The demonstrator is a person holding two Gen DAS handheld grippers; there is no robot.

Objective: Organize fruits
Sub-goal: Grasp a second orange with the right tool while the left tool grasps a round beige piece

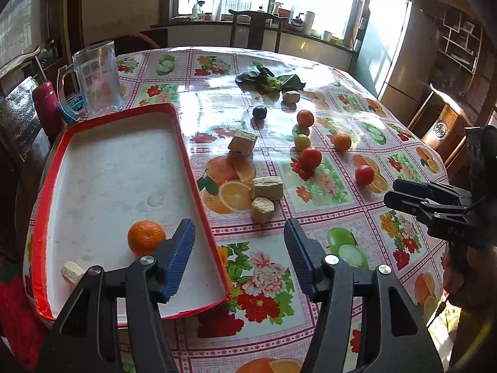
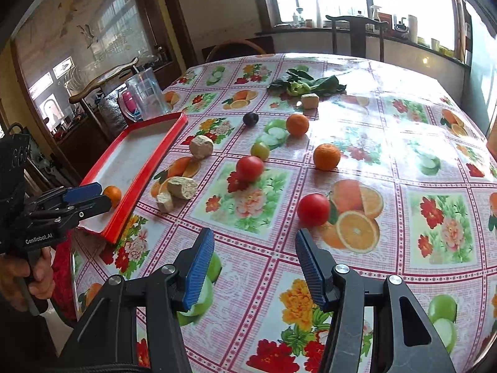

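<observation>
- In the left wrist view we see our left gripper [image 1: 239, 248] at the bottom of the frame, its jaws spread wide and holding nothing; the left blue pad [image 1: 178, 258] hangs over the near right part of the tray, the other pad over the tablecloth.
- Just beside that left pad, one orange [image 1: 146, 237] lies inside the red-rimmed tray [image 1: 49, 186], near its close end, and a pale beige chunk [image 1: 72, 272] sits at the lower left of the tray floor.
- In the right wrist view our right gripper [image 2: 254, 261] fills the bottom centre, jaws likewise spread and empty above the flowered surface [image 2: 403, 161].
- Just past its right fingertip rests a red tomato [image 2: 313, 209], touching nothing but the cloth.
- Left of centre in that view lie two beige chunks [image 2: 181, 188] close together near the tray rim.
- Toward mid-frame sits a second tomato [image 2: 250, 168], with a small green fruit [image 2: 260, 150] just behind it and another orange [image 2: 326, 156] to its right, apart from both.
- A further beige chunk [image 2: 201, 146] stands left of the green fruit.
- Farther up we find a third orange [image 2: 297, 125] and a dark plum [image 2: 250, 118], apart from each other.
- Near the far side lie leafy greens [image 2: 310, 82] with one more pale chunk [image 2: 310, 101] just in front of them.
- At the upper left, beyond the tray's far end, stands a clear plastic jug [image 1: 96, 77] with a red bottle [image 1: 46, 105] beside it.
</observation>
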